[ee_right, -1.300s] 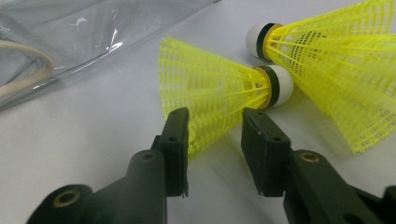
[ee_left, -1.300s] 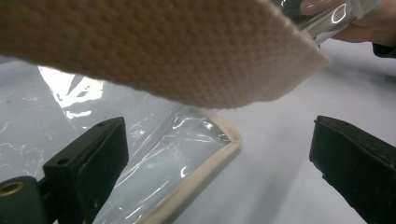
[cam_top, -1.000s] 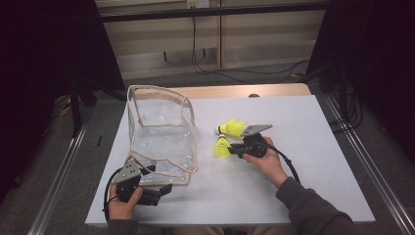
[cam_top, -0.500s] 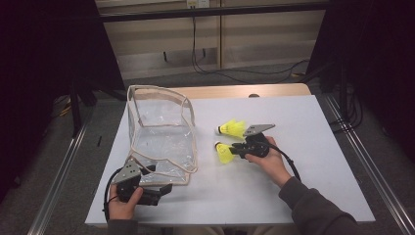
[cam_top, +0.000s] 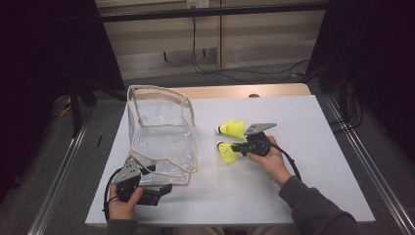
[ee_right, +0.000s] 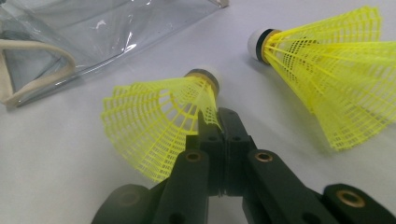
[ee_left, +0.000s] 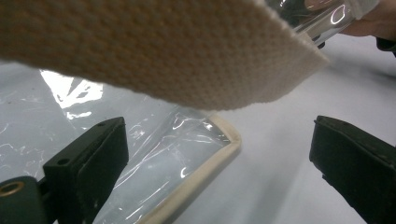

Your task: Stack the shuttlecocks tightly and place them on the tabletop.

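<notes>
the right gripper (cam_top: 235,148) lies low over the white table (cam_top: 313,186), its jaws pressed together on the edge of the yellow mesh skirt of the near shuttlecock (cam_top: 225,151). they have just been closing, and the right gripper view shows the thin plastic mesh pinched between the two black jaws, with the near shuttlecock (ee_right: 161,119) fanning out to the left and its white cork tip pointing away from the camera. the second shuttlecock (cam_top: 232,129) lies on its side just beyond the first, near it but apart, cork tip toward the bag; in the right gripper view the second shuttlecock (ee_right: 327,70) sits to the upper right, free of the jaws.

the clear plastic bag (cam_top: 161,137) with cream fabric trim stands on the left half of the table, its mouth open upward, well to the left of both shuttlecocks. the left gripper (cam_top: 164,188) rests at the bag's near corner, its jaws spread wide. in the left gripper view, the bag's trimmed bottom edge (ee_left: 205,172) runs between the open jaws without being pressed, and a cream woven strap (ee_left: 154,51) crosses the top of that view close to the lens.
</notes>
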Available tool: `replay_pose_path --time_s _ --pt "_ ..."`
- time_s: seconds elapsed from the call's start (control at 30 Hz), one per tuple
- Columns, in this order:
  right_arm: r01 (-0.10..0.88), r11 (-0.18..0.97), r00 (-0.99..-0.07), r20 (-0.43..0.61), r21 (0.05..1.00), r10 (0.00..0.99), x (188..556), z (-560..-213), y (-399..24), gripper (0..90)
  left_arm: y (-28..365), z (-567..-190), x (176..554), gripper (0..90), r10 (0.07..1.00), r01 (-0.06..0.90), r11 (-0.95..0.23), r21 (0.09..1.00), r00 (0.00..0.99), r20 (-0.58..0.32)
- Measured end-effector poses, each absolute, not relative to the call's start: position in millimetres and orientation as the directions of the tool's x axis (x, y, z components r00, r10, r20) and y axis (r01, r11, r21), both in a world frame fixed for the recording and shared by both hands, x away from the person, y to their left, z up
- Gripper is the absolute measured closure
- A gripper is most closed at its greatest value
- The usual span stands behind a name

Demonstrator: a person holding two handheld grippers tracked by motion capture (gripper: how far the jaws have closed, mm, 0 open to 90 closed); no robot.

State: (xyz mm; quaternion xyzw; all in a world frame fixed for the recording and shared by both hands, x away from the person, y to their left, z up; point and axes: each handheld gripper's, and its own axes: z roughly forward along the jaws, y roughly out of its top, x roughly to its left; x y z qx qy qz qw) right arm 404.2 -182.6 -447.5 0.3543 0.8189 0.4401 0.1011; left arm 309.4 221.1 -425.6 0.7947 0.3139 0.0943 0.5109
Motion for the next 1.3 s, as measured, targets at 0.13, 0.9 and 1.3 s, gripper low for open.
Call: replay_pose_path --time_s 0.13,0.9,1.3 --pt "0.481 0.363 -0.736 0.143 0.798 0.661 403 -444 -186 89.2 221 -425 309 4.4 0.595 0.402 -0.282 0.871 0.785 -0.17" --pt "0.451 0.362 -0.743 0.12 0.816 0.658 389 -430 -223 89.2 221 -425 309 4.5 0.598 0.401 -0.283 0.871 0.784 -0.167" --pt "0.452 0.347 -0.727 0.114 0.822 0.678 385 -429 -240 89.3 221 -425 309 4.5 0.598 0.401 -0.285 0.871 0.784 -0.165"
